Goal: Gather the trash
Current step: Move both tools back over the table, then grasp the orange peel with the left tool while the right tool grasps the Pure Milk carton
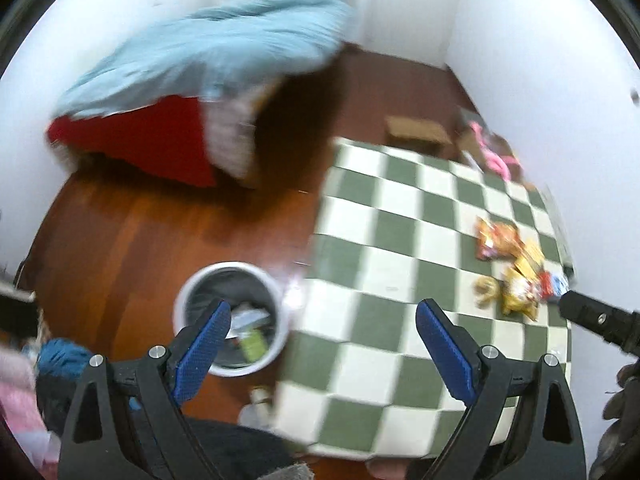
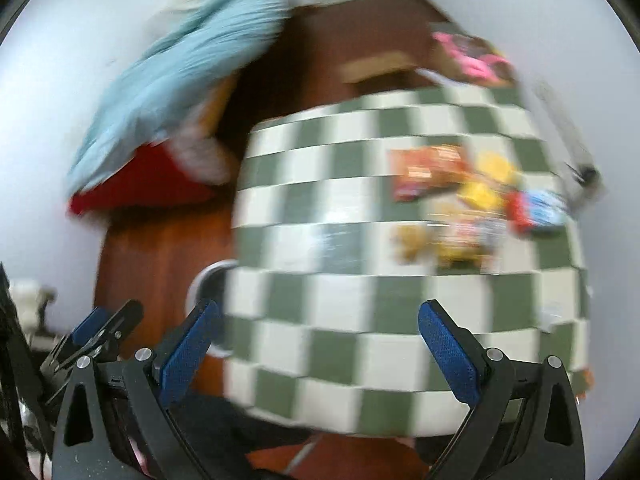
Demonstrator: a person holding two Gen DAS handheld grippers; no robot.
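A pile of snack wrappers [image 1: 516,268] lies at the far right of a green-and-white checkered table [image 1: 400,240]; in the right wrist view the wrappers [image 2: 468,200] are blurred. A white trash bin [image 1: 234,316] with several bits of trash inside stands on the wooden floor left of the table; only its rim [image 2: 208,276] shows in the right wrist view. My left gripper [image 1: 322,316] is open and empty over the bin and the table's left edge. My right gripper [image 2: 318,320] is open and empty above the table's near side, and its tip [image 1: 592,316] shows beside the wrappers.
A bed with a light blue blanket [image 1: 216,44] and red sheet [image 1: 160,136] stands at the back left. A cardboard box [image 1: 416,130] and pink items [image 1: 496,156] lie beyond the table by the white wall. Clothes [image 1: 24,384] lie at the lower left.
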